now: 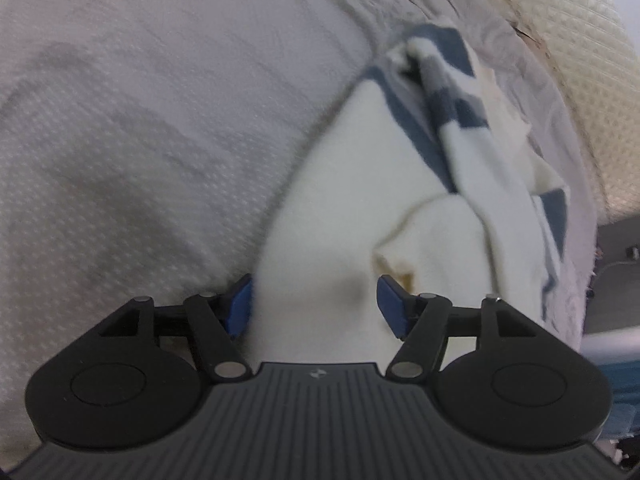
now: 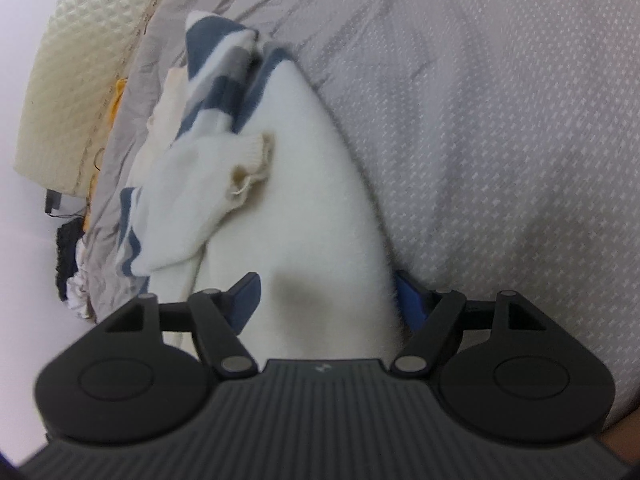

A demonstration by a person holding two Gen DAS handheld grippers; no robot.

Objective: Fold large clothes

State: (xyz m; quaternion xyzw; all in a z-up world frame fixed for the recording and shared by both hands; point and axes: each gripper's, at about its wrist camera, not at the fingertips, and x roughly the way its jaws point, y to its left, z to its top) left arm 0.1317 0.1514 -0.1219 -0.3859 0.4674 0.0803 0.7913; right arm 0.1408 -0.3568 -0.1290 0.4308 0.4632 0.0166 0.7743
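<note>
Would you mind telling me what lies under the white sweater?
The white sweater lies on a grey patterned bedsheet, which shows all around it. Whatever sits directly beneath its body is covered; its striped sleeve is bunched on top.

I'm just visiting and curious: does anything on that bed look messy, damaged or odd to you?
Yes. The white sweater with blue stripes lies bunched on the grey bedsheet, one sleeve flopped across it. The sleeve's cuff looks yellowed and frayed, with a loose thread. A faint greyish smudge marks the white knit near the right gripper.

White sweater (image 1: 328, 216) with blue-grey stripes; pale grey, seemingly dotted bedsheet (image 1: 140, 120).
</note>
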